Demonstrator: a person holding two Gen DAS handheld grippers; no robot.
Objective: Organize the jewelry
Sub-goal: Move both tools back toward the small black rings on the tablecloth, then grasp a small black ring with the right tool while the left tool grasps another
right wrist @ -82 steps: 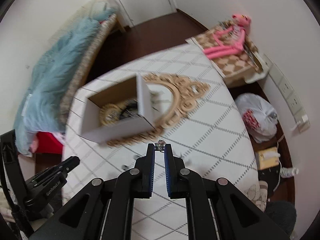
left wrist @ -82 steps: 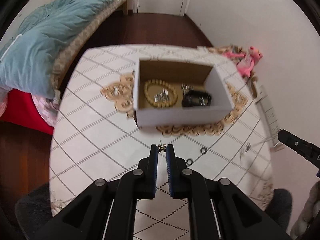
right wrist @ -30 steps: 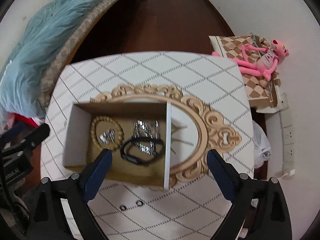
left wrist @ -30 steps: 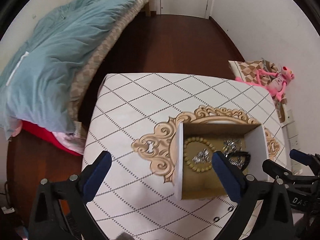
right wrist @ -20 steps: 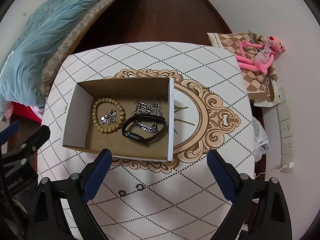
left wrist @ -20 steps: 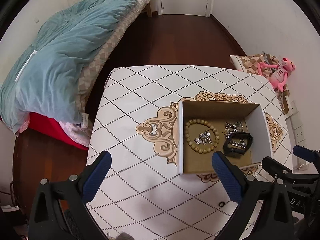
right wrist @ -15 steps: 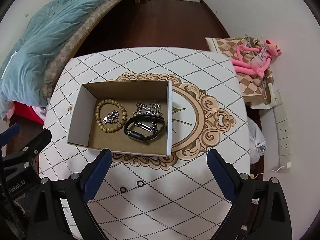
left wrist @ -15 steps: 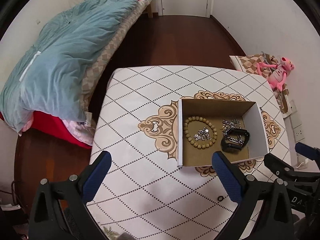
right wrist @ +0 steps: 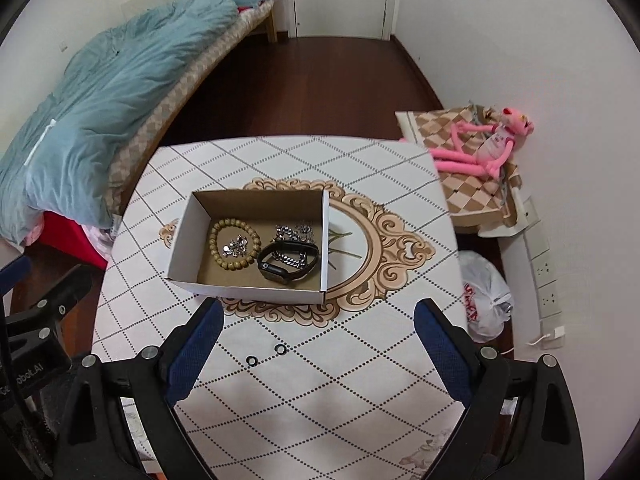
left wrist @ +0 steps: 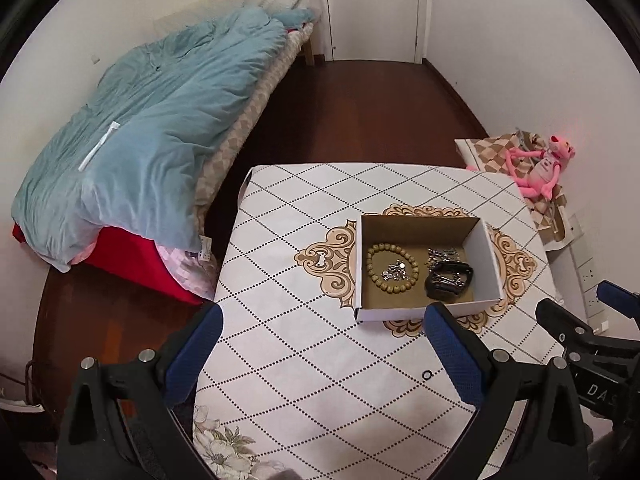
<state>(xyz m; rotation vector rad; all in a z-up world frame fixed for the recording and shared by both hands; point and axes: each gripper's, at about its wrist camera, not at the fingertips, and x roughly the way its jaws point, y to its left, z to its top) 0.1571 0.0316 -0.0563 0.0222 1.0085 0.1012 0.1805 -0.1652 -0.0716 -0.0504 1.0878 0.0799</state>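
An open cardboard box [left wrist: 490, 264] [right wrist: 180, 248] sits on the patterned table. Inside lie a wooden bead bracelet [left wrist: 374, 276] [right wrist: 218, 258], small silver pieces [left wrist: 394, 271] [right wrist: 236, 247], a silver chain [left wrist: 440, 255] [right wrist: 290, 233] and a black watch [left wrist: 448, 282] [right wrist: 286, 266]. Two small dark rings [right wrist: 266, 354] lie on the table in front of the box; one ring [left wrist: 427, 374] shows in the left wrist view. My left gripper [left wrist: 320, 354] is wide open and empty, held high above the table. My right gripper [right wrist: 316, 350] is also wide open and empty, above the near table edge.
A bed with a teal duvet [left wrist: 152, 128] stands left of the table. A pink plush toy [right wrist: 484, 144] lies on a checkered cushion at right. A white plastic bag [right wrist: 486, 300] and wall sockets [right wrist: 546, 276] are by the right wall. Dark wood floor leads to a door.
Both grippers were shut on small silver pieces 2.7 s ago; they have since opened wide and pulled back up and away from the box. The pieces now lie in the box.
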